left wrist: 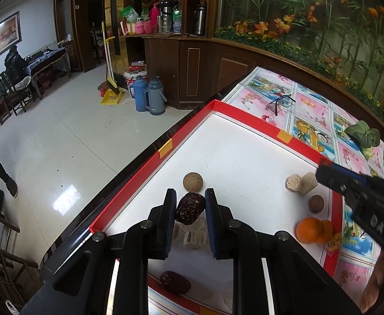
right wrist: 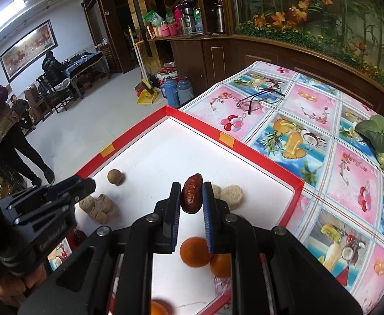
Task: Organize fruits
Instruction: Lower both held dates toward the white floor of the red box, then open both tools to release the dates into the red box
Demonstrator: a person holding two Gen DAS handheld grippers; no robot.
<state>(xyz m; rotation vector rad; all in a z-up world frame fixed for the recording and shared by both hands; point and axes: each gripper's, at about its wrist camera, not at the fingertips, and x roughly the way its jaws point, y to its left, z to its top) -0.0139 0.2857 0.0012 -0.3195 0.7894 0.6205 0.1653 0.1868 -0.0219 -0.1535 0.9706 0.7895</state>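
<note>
Dark wrinkled dates are clamped upright in each gripper: left gripper (left wrist: 190,210), right gripper (right wrist: 191,197), above the red-rimmed white tray (right wrist: 270,162).

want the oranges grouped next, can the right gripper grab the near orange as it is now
Probably not yet: the right gripper is shut on a red date, so its jaws are full. The orange lies uncovered just below it on the tray.

far half of white tray (right wrist: 165,144) bare and open, brown ball (right wrist: 115,176) near left rim, pale biscuit chunks (right wrist: 97,207) and oranges (right wrist: 195,252) crowding near end, eyeglasses (right wrist: 260,99) and leafy green (right wrist: 380,134) on tabletop (right wrist: 336,170) beyond
</note>
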